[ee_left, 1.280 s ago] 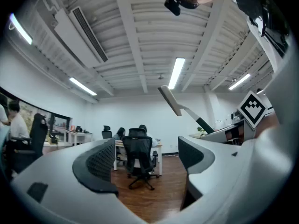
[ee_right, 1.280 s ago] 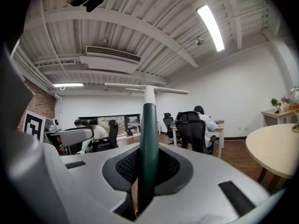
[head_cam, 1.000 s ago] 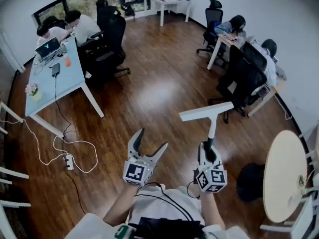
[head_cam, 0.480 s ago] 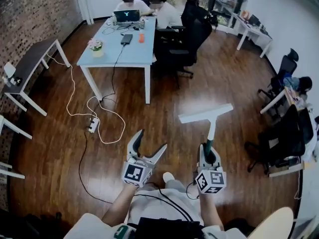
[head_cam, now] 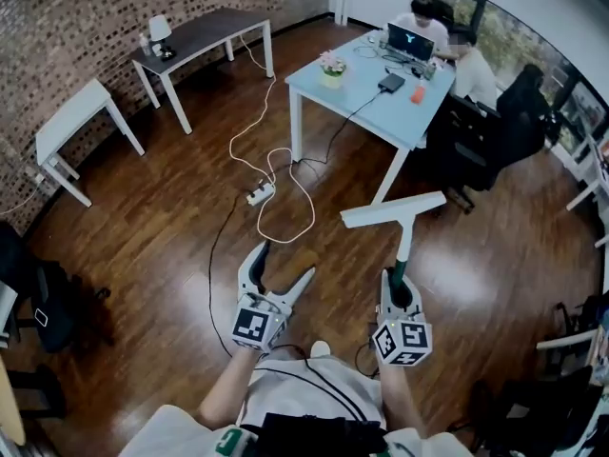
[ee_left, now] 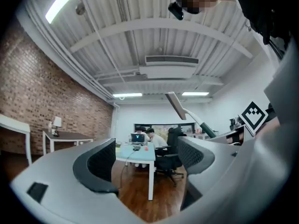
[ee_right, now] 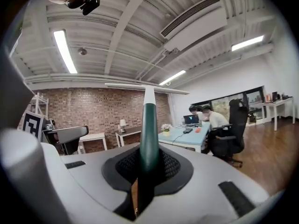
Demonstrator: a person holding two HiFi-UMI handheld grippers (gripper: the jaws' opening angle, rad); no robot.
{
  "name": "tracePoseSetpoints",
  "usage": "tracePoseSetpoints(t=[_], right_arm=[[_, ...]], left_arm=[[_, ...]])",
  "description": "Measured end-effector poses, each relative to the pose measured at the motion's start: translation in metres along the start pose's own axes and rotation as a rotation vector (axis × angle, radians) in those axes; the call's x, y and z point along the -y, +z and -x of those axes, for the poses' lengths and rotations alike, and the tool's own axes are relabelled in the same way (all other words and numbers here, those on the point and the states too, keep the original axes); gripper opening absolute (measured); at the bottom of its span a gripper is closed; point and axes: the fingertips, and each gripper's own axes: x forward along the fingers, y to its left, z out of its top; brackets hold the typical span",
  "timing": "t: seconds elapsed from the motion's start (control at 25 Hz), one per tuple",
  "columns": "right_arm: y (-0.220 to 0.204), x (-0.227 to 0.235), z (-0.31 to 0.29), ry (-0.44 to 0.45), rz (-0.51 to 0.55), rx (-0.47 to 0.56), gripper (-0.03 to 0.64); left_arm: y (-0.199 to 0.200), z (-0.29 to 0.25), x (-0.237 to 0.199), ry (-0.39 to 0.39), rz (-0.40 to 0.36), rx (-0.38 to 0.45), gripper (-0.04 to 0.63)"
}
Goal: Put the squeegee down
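The squeegee has a white blade (head_cam: 393, 210) on a white neck and a dark green handle (head_cam: 401, 276). My right gripper (head_cam: 399, 291) is shut on that handle and holds the squeegee out level, blade farthest from me. In the right gripper view the green handle (ee_right: 148, 134) runs up between the pads to the blade (ee_right: 145, 87). My left gripper (head_cam: 285, 263) is held out beside it, open, with nothing between its jaws. The left gripper view shows its pads (ee_left: 100, 164) apart and the squeegee (ee_left: 180, 107) off to the right.
Ahead stands a light blue table (head_cam: 381, 93) with a laptop, people seated behind it and black chairs (head_cam: 485, 141). A white cable and power strip (head_cam: 259, 194) lie on the wood floor. A dark table (head_cam: 205, 31) and a white table (head_cam: 81, 112) stand by the brick wall.
The whole view has swung round: the blue table has slid from left to upper right and the brick wall has come in. Both grippers keep their pose before the body.
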Motion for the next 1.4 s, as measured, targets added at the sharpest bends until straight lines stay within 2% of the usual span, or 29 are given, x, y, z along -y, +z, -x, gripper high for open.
tracePoseSetpoints(t=[0.12, 0.28, 0.64, 0.92, 1.12, 1.2, 1.4], right_arm=[[-0.008, -0.03, -0.03, 0.143, 0.0, -0.031, 0.064], [-0.014, -0.073, -0.058, 0.298, 0.012, -0.065, 0.064], [-0.045, -0.188, -0.127, 0.567, 0.024, -0.151, 0.066], [-0.05, -0.292, -0.198, 0.694, 0.077, -0.156, 0.066], [-0.039, -0.361, -0.267, 0.755, 0.101, -0.146, 0.066], [-0.036, -0.394, -0.285, 0.78, 0.104, -0.139, 0.066], [-0.038, -0.469, -0.313, 0.881, 0.133, -0.153, 0.066]], left_arm=[[-0.015, 0.033, -0.039, 0.159, -0.065, -0.014, 0.397], [-0.011, 0.071, -0.072, 0.326, -0.077, -0.031, 0.397], [-0.017, 0.155, -0.136, 0.587, -0.102, -0.086, 0.397], [-0.022, 0.184, -0.233, 0.701, -0.089, -0.061, 0.397], [0.001, 0.186, -0.318, 0.768, -0.103, 0.017, 0.397], [0.016, 0.194, -0.346, 0.794, -0.073, 0.04, 0.397], [0.023, 0.225, -0.412, 0.871, -0.046, -0.011, 0.397]])
